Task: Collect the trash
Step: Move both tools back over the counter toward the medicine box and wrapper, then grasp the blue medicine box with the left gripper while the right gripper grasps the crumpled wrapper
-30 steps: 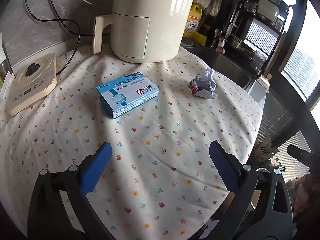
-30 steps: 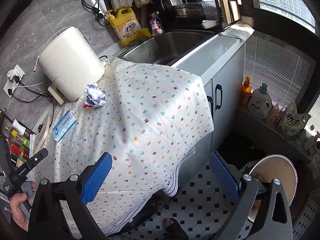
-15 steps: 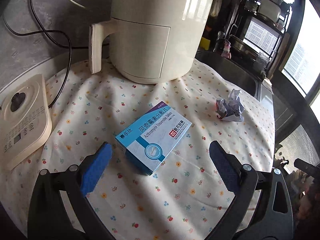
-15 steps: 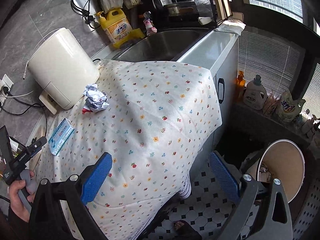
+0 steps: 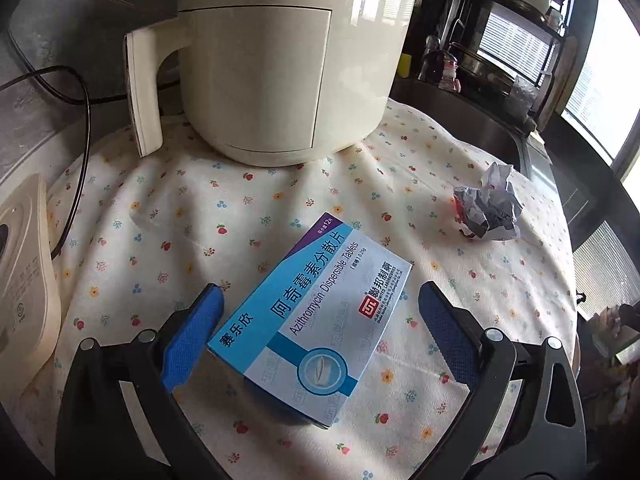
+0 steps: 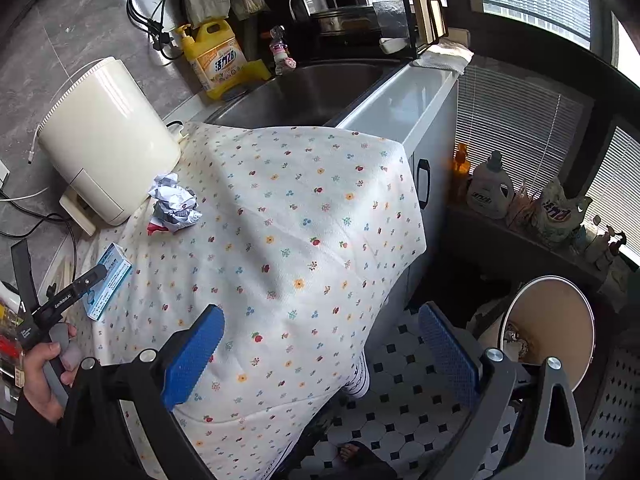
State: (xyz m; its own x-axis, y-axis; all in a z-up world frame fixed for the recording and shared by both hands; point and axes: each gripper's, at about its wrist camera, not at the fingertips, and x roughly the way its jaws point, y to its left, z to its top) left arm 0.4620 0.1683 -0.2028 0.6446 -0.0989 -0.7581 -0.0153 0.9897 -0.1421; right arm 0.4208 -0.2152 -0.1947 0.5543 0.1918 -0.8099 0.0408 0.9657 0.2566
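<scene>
A blue and white medicine box (image 5: 316, 320) lies on the flowered cloth (image 5: 160, 220), between the blue pads of my open left gripper (image 5: 320, 336), which do not touch it. It also shows in the right wrist view (image 6: 108, 284), with the left gripper (image 6: 86, 280) over it. A crumpled paper ball (image 5: 488, 208) lies to the right on the cloth, also in the right wrist view (image 6: 174, 204). My right gripper (image 6: 320, 352) is open and empty, high over the cloth's front edge. An open trash bin (image 6: 548, 328) stands on the floor at right.
A cream appliance (image 5: 280, 60) stands just behind the box. A beige scale (image 5: 24, 280) and a black cord (image 5: 80, 128) are at left. A sink (image 6: 320, 92), a yellow detergent jug (image 6: 218, 60) and floor bottles (image 6: 490, 192) lie beyond the cloth.
My left gripper has moved forward and down, so the medicine box now sits between its pads. The right gripper has shifted slightly, staying open above the cloth's edge.
</scene>
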